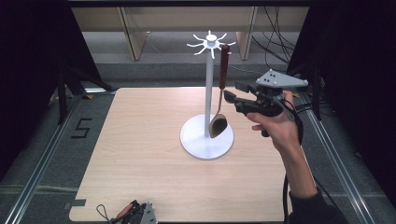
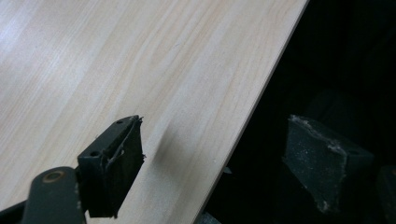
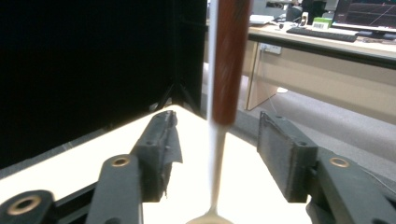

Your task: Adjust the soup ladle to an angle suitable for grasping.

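A white hook stand [image 1: 208, 93] rises from a round base [image 1: 196, 144] on the wooden table [image 1: 140, 140]. From one of its top hooks hangs a ladle with a brown wooden handle [image 1: 224, 65] and a metal bowl [image 1: 218, 126] low over the base. My right gripper [image 1: 235, 91], held in a hand, is open just right of the ladle's shaft. In the right gripper view [image 3: 217, 126] the brown handle [image 3: 229, 60] and thin shaft [image 3: 217, 163] hang in line with the gap between the jaws, untouched. My left gripper [image 1: 137, 213] rests at the table's near edge, open [image 2: 219, 163] and holding nothing.
The table's near edge [image 2: 243, 126] runs under the left gripper, with dark space beyond it. Black curtains stand on both sides, and metal rails [image 1: 42, 158] flank the table. Desks [image 3: 327, 51] and cables lie past the far edge.
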